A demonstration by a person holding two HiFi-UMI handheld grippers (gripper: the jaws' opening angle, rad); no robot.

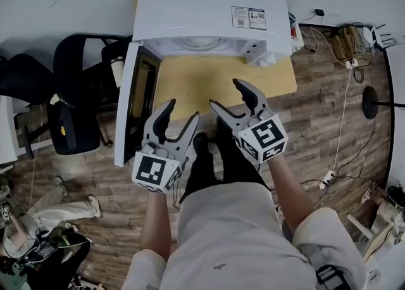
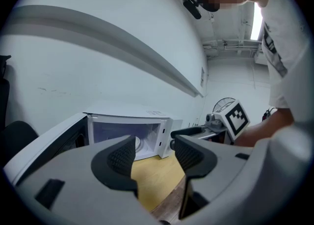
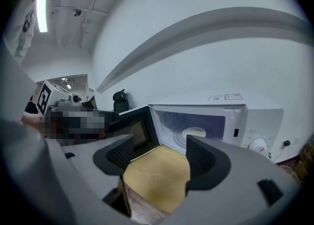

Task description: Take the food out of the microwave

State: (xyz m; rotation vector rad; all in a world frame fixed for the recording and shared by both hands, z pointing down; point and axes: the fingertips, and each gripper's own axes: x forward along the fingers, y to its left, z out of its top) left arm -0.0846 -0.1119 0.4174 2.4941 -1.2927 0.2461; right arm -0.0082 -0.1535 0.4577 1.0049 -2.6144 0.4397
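Left claw (image 1: 183, 110), right claw (image 1: 226, 92) agape, empty; microwave (image 1: 209, 10) mouth faces them.

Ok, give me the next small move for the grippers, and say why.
Probably ease the right gripper forward over the table toward the microwave. Its door is swung wide, a pale round dish sits inside, and this gripper and the left gripper are both outside it, jaws apart, nothing between them.
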